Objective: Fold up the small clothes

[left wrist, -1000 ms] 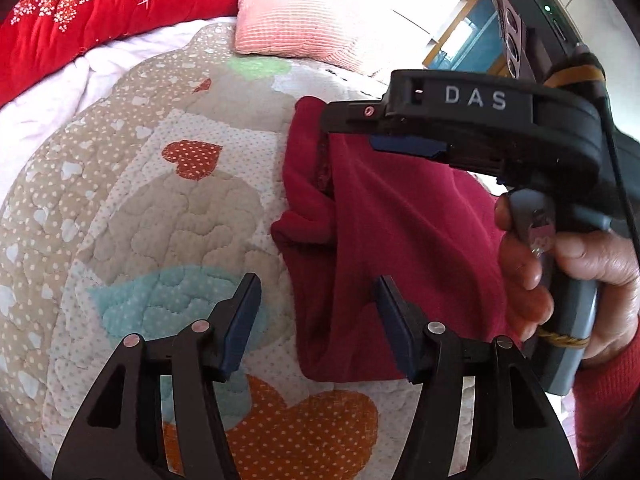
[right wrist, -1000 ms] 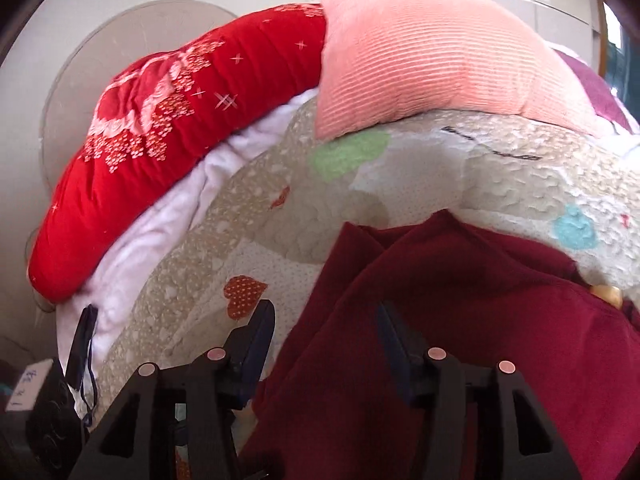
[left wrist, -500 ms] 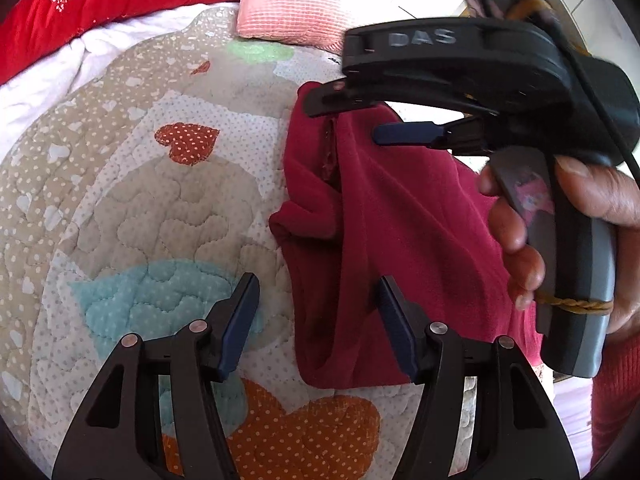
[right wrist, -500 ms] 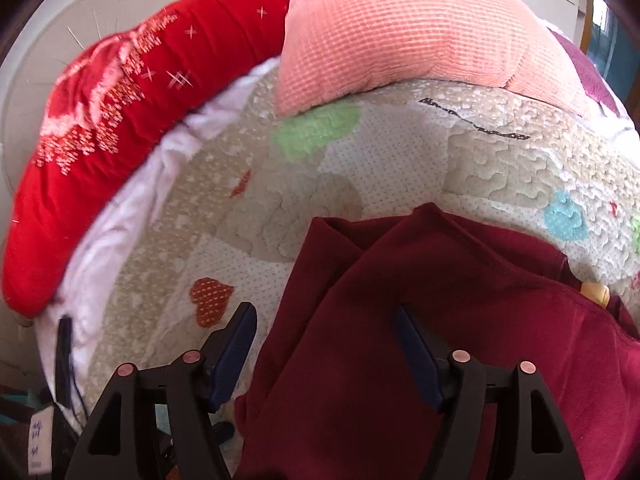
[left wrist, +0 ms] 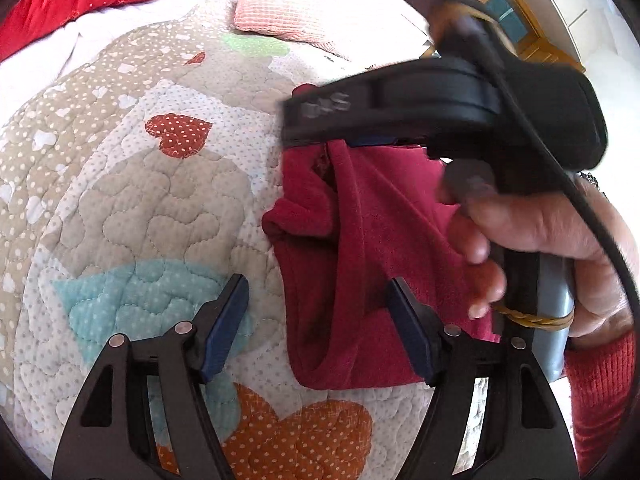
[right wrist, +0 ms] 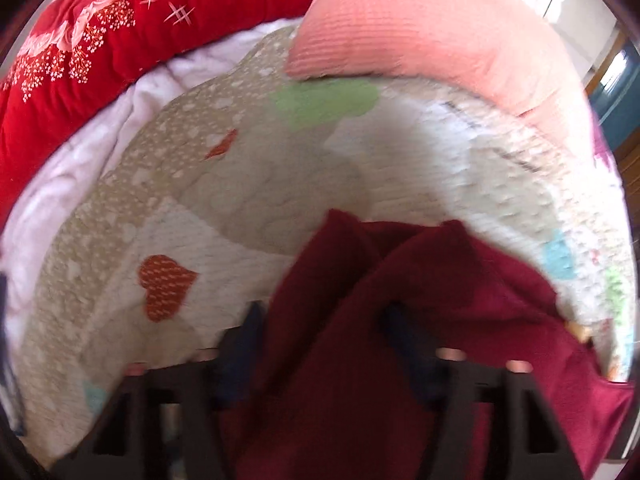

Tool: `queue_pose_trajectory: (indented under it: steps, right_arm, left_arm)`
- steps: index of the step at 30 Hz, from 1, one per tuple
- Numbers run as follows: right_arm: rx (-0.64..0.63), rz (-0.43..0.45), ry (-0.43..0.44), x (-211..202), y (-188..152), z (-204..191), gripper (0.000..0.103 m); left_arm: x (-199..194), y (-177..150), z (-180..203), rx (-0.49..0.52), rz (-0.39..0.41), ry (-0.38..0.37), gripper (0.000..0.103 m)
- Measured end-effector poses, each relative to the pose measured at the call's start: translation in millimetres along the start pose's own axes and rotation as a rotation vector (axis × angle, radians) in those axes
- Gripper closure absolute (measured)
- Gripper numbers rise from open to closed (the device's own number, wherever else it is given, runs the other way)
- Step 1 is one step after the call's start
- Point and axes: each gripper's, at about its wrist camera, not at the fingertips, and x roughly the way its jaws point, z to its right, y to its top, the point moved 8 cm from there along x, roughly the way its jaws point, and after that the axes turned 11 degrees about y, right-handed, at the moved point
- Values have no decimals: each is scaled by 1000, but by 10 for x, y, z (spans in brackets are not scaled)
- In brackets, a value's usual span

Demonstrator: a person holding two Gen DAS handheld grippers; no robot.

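Currently the dark red soft-knit garment (left wrist: 360,248) is lying bunched on the heart-patterned quilted bedspread (left wrist: 132,200), just ahead and to the right of the left gripper (left wrist: 318,300), whose jaws are spread wide with nothing between the pads; only the right blue pad overlaps the cloth edge. The right gripper (right wrist: 320,320) is held low over the same garment (right wrist: 400,320), jaws apart, with fabric lying across and between them; the view is motion-blurred, so whether any cloth is pinched can't be confirmed, but the gap reads as spread. In the left view the right tool's black body (left wrist: 440,108) is seen hovering across the far edge of the garment, gripped by a bare hand (left wrist: 540,240). Judged: the far edge is being lined up for a pick while the left stays open near the near-left hem, so both ends can be lifted for a fold. Beyond the grippers a pink ribbed pillow (right wrist: 420,20) and a red floral duvet (right wrist: 100,32) are lying, well apart from the garment. The rumpled folds at the garment's left side are likely to obstruct a clean grab.
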Motion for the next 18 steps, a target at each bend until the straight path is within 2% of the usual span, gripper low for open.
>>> queue_pose_trajectory:
  steps: [2, 5, 8, 13, 18]
  right_arm:
    - [-5, 34, 40, -100, -36, 42, 77]
    - [29, 92, 111, -286, -74, 78, 86]
    - [46, 168, 165, -524, -86, 68, 87]
    - [72, 199, 212, -653, -165, 118, 87]
    - [95, 217, 223, -703, -222, 163, 87]
  left_arm:
    - [3, -14, 32, 11, 5, -10, 22]
    - [15, -12, 96, 33, 18, 2, 17]
    - [40, -11, 125, 55, 30, 17, 15]
    - [62, 5, 136, 54, 39, 26, 15]
    - [78, -2, 174, 66, 43, 41, 15]
